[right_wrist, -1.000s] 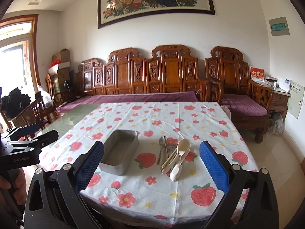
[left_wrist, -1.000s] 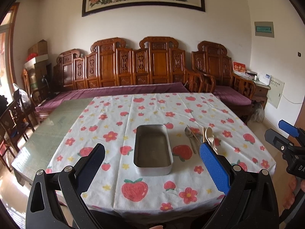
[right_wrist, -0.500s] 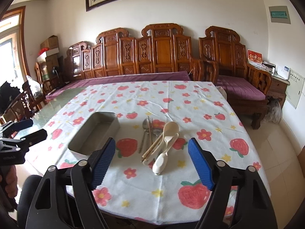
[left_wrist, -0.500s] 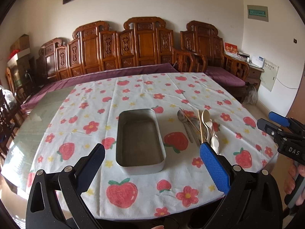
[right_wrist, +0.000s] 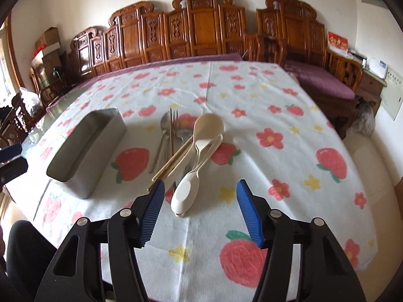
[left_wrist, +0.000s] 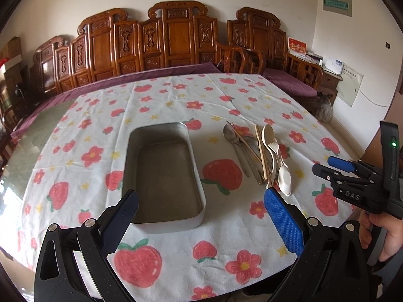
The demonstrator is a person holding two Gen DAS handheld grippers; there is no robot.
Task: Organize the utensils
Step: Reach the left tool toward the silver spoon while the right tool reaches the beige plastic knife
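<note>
Far left, seen from the left wrist: left gripper point(left_wrist: 200, 206) with jaws spread wide, holding nothing, hovering over the near end of the metal tray point(left_wrist: 199, 171). Tray long axis running away from the camera toward the wooden bench point(left_wrist: 176, 40), lying flat on the strawberry tablecloth point(left_wrist: 221, 239), nothing visible inside.

Just right of the tray, apart from it: a heap of utensils lying roughly parallel to the tray. Metal spoons point(left_wrist: 238, 148) with bowls at the far end, handles toward the near edge; chopsticks point(left_wrist: 260, 151) laid lengthwise across them; cream plastic spoons point(left_wrist: 275, 156) at the right of the heap, one with its bowl far, another with its bowl near.

Further right: right gripper point(right_wrist: 200, 193) with blue pads point(right_wrist: 153, 209) well apart, empty, just short of the near tip of the closest cream spoon point(right_wrist: 186, 191), which points toward it.

Compared with a second ago: both cameras lower and closer to the table, tray and heap larger in view, wall painting nearly out of frame; right gripper's opening narrower than before, though not closed; utensils and tray unmoved.
</note>
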